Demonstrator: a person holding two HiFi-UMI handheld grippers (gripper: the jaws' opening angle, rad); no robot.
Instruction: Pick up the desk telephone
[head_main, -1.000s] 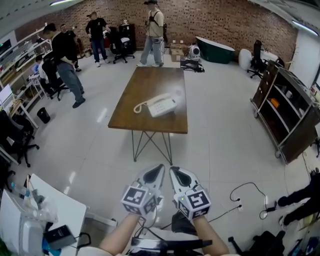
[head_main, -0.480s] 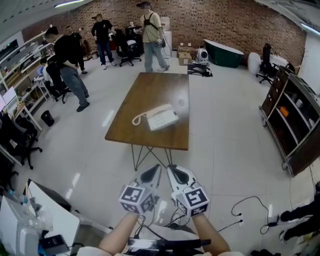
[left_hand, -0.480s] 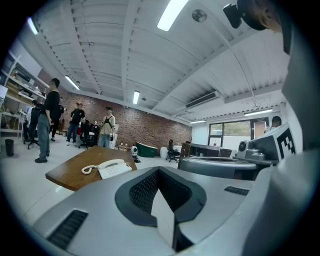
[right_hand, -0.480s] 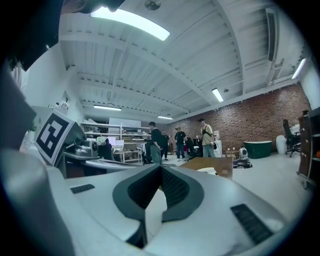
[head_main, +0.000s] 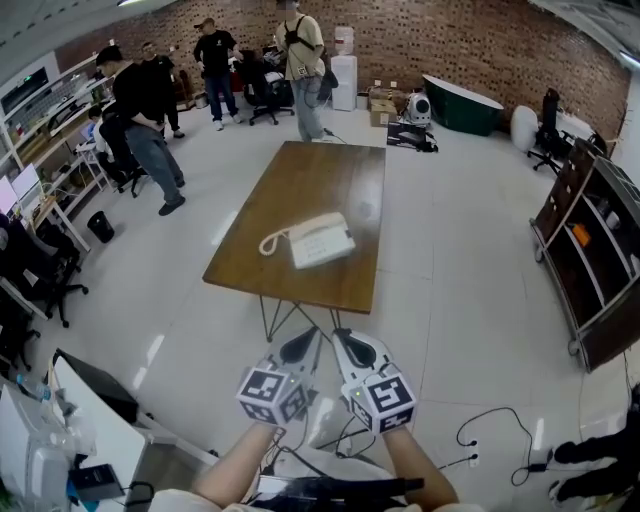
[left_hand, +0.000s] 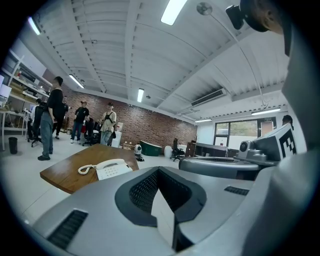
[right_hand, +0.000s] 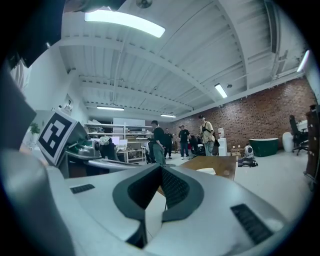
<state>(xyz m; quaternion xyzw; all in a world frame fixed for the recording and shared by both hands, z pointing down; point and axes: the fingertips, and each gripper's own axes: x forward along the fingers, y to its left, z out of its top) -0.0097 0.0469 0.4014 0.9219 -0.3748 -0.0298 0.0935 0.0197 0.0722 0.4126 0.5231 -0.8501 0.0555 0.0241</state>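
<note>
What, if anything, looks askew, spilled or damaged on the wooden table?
Only a slight skew: the white desk telephone sits turned at an angle to the edges of the brown wooden table, with its coiled cord trailing loose beside it. Nothing looks spilled or damaged.

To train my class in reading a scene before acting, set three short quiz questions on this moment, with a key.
1. True or false: the white corded desk telephone lies on the brown wooden table.
2. The left tool and right tool are: A) shut and empty B) wide open C) gripping the handset.
3. Does either tool touch the telephone?
Key: 1 true; 2 A; 3 no, both hang short of the table.
</note>
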